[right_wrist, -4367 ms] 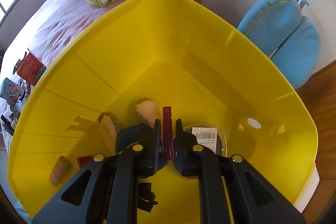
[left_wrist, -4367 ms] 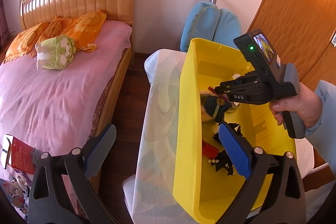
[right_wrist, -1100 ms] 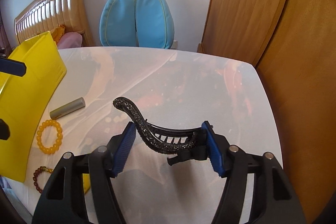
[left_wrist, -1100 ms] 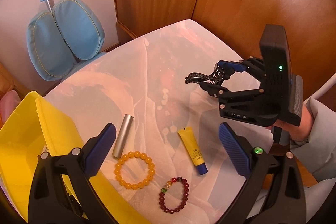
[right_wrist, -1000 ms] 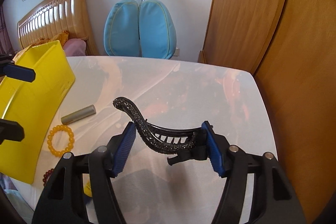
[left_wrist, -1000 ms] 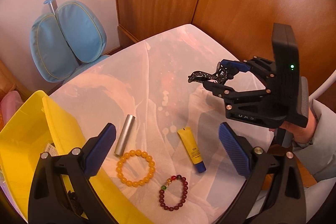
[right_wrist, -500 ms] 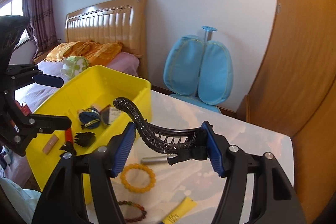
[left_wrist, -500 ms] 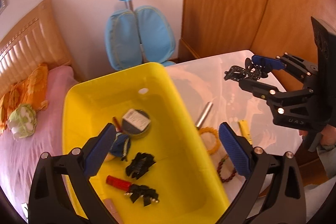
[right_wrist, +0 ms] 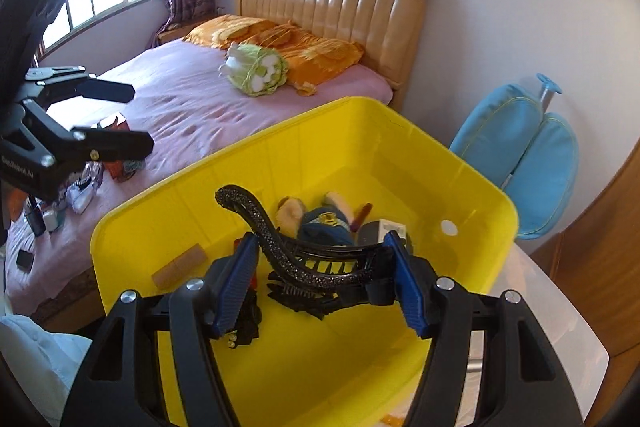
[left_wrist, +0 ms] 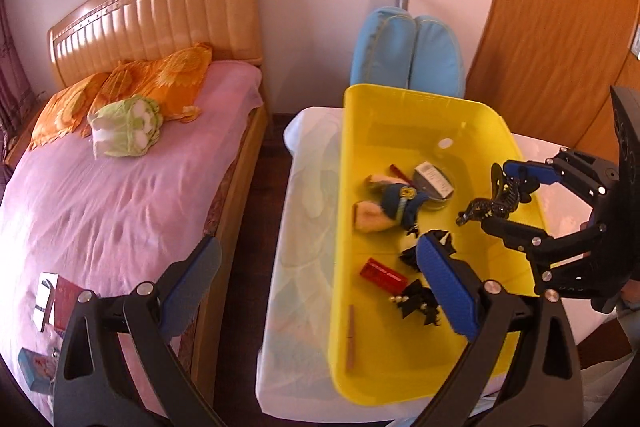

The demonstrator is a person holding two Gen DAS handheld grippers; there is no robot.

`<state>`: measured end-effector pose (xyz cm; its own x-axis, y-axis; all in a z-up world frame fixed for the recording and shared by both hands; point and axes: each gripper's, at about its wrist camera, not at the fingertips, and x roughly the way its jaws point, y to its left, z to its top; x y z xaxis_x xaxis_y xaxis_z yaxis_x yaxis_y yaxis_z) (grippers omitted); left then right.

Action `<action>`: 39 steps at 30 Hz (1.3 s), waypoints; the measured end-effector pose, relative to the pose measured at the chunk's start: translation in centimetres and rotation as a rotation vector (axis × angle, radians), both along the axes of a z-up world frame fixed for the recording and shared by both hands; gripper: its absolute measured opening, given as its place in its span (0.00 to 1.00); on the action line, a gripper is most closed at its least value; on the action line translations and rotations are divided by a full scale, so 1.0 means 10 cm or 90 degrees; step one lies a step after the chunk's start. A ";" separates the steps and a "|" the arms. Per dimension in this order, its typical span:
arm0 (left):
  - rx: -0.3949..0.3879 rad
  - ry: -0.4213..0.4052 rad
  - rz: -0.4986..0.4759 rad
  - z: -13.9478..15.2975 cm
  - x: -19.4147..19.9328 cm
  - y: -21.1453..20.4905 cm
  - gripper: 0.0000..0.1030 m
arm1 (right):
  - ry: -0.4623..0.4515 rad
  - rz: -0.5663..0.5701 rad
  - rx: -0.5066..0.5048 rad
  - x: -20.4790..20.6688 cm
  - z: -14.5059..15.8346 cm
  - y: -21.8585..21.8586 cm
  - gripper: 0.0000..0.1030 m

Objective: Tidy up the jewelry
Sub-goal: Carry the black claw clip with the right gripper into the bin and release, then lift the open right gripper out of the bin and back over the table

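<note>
Both grippers have swung away from the bare bench top with its bracelets and now sit over the yellow bin (left_wrist: 424,99), which stands on the white-covered bench (left_wrist: 304,227) beside a bed (left_wrist: 120,187). The right gripper (right_wrist: 324,279) holds a black rhinestone hair clip (right_wrist: 280,251) above the bin, its blue fingers (right_wrist: 236,283) pinching the clip's two ends. The left gripper (left_wrist: 320,291) holds nothing, its fingers spread wide. Inside the bin lie a blue and cream plush toy (left_wrist: 396,203), a round tin with a barcode label (left_wrist: 436,183), a red box (left_wrist: 382,273), two black hair bows (left_wrist: 418,301), a slim red stick (left_wrist: 398,171) and a tan tube (right_wrist: 180,265).
</note>
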<state>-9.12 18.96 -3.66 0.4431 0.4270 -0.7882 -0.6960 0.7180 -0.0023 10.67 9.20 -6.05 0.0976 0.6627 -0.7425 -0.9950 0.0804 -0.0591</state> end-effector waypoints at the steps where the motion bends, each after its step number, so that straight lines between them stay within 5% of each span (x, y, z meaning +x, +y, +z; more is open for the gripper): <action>1: -0.003 0.000 0.012 -0.02 -0.08 0.03 0.93 | 0.000 0.008 -0.017 -0.04 -0.05 0.06 0.64; 13: -0.027 -0.003 0.097 -0.18 -0.65 0.19 0.93 | -0.084 0.121 -0.212 -0.61 -0.65 0.59 0.64; 17: -0.030 -0.006 0.098 -0.19 -0.66 0.19 0.93 | -0.089 0.127 -0.213 -0.62 -0.65 0.60 0.65; 21: -0.036 -0.012 0.089 -0.19 -0.62 0.17 0.93 | -0.088 0.117 -0.204 -0.59 -0.59 0.57 0.80; 24: -0.046 -0.026 0.069 -0.15 -0.55 0.14 0.93 | -0.087 0.106 -0.190 -0.53 -0.49 0.51 0.89; 32: -0.113 -0.078 -0.046 -0.03 -0.11 -0.03 0.93 | -0.031 0.055 -0.142 -0.21 -0.11 0.06 0.93; 39: -0.137 -0.072 -0.162 0.00 0.45 -0.24 0.93 | 0.000 -0.039 -0.083 0.10 0.19 -0.59 0.94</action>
